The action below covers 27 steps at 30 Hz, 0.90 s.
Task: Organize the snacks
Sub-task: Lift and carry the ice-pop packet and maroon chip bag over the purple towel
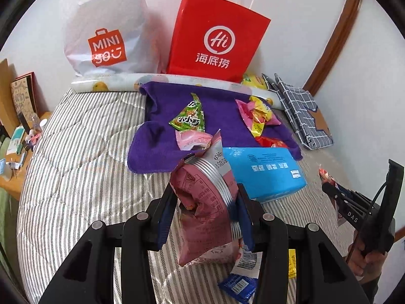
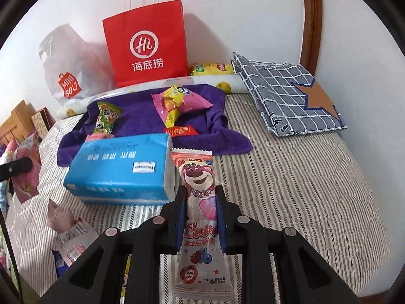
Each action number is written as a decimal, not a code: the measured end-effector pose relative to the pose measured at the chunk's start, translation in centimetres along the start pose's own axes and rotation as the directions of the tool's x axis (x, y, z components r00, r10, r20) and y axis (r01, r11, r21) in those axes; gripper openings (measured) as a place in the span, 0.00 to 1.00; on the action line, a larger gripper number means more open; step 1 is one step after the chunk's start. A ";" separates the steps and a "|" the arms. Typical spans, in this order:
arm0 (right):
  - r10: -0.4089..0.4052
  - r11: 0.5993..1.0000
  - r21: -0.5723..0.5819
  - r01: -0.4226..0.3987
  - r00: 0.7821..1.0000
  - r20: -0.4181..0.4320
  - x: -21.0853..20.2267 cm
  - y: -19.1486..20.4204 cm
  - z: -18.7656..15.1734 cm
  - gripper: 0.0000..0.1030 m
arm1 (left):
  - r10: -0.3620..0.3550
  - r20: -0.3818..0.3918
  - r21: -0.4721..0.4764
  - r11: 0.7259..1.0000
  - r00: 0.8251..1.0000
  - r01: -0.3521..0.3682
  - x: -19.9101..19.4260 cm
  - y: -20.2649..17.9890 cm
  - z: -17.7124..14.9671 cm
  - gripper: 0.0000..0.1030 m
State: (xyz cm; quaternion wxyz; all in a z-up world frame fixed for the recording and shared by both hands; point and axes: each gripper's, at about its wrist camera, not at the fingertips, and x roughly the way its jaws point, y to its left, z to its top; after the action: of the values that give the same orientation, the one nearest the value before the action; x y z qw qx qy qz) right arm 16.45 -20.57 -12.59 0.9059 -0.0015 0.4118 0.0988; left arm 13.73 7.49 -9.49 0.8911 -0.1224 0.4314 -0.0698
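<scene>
So: left gripper (image 1: 206, 202) pinches a crinkly maroon snack packet (image 1: 202, 197) w/ a silver ribbed band, foil creased and folded, held above the striped quilt (image 1: 83, 167) near the bed's front edge. Right gripper (image 2: 201, 215) is clamped on a long flat glossy candy packet (image 2: 200, 217), pink bear print, standing upright between the blue-padded fingers (image 2: 181, 217); its lower end is cut off by the frame bottom.

Quilt is soft, padded, grey-white stripes. Mid-bed toward the wall lies a fuzzy purple towel (image 2: 141, 116), rumpled at the corners, carrying loose wrappers: green triangular packet (image 1: 188, 116), pink packet (image 2: 195, 101) w/ yellow twist candies (image 2: 174, 101) on top, red packet (image 2: 181, 130) partly tucked behind the tissue pack. Blue plastic-wrapped tissue pack (image 2: 121, 167), boxy, sits just in front of the towel, touching its edge.

At the wall: stiff red paper bag (image 2: 146, 43) w/ white cord handles, upright; slack white plastic bag (image 1: 103, 27) beside it. Rolled fruit-print sheet (image 1: 101, 84) runs along the head edge. Folded grey checked cloth (image 2: 283, 93) w/ brown star patch at the far right corner.

More wrappers under the left gripper — blue packet (image 1: 238, 286), mostly hidden, print unreadable. Yellow bag (image 2: 212, 69) behind the roll, only the top shows. Bedside clutter (image 1: 22, 131) at the left edge is too small to make out.
</scene>
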 end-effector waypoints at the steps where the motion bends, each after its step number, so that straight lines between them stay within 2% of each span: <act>1: -0.001 1.000 0.003 0.001 1.000 0.003 -0.1 0.0 0.1 0.20 | -0.001 0.002 0.003 1.000 1.000 0.000 -0.1 -0.1 0.0 0.44; 13: 0.005 1.000 0.013 -0.006 0.998 0.057 -1.3 0.8 2.2 0.20 | -0.012 0.039 0.038 0.999 0.999 0.011 -1.1 -1.6 0.8 0.44; 27: 0.018 1.000 0.022 -0.020 0.996 0.092 0.5 1.1 5.8 0.20 | 0.007 0.063 0.056 0.998 0.998 -0.011 0.7 -1.9 3.8 0.44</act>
State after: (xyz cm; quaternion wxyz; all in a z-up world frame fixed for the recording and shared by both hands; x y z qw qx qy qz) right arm 20.90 -18.90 -9.02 0.9228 0.0173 0.3709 0.1028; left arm 17.12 6.04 -7.26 0.9076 -0.0973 0.4016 -0.0739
